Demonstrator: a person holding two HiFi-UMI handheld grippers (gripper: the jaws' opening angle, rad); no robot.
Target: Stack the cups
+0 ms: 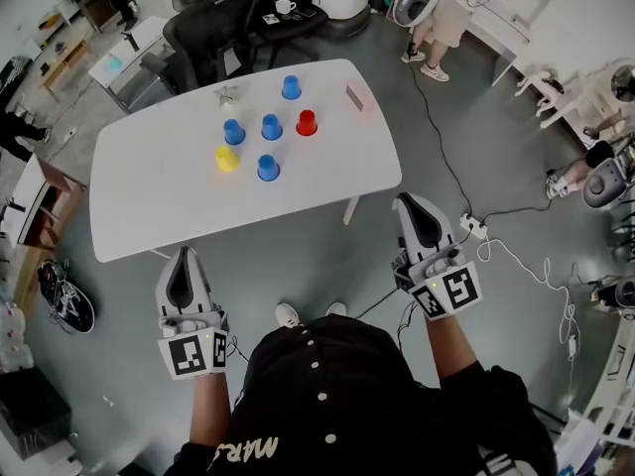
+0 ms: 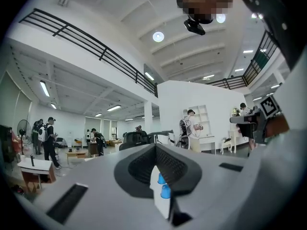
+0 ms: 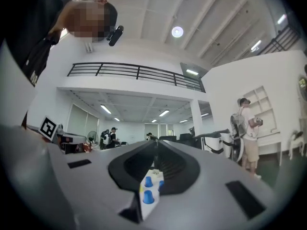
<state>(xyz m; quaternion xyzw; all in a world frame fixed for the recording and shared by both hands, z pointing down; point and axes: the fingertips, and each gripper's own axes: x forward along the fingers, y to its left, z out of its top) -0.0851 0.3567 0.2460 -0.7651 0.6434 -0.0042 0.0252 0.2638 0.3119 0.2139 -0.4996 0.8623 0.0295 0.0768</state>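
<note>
Six cups (image 1: pixel 271 127) sitting unstacked on a white surface (image 1: pixel 159 196) — left tool (image 1: pixel 185 256) and right tool (image 1: pixel 409 202) both closed, empty.

Head view: the smooth, round-cornered surface is standing on a grey floor (image 1: pixel 466 147) with black office chairs (image 1: pixel 213 28) behind; the small tapered cups are sitting apart on its far half — four blue, one red, one yellow, well ahead of both tools. Left gripper view: grey jaws are pressing together on nothing. Right gripper view: jaws are meeting likewise, blue cups showing through the slit below.
</note>
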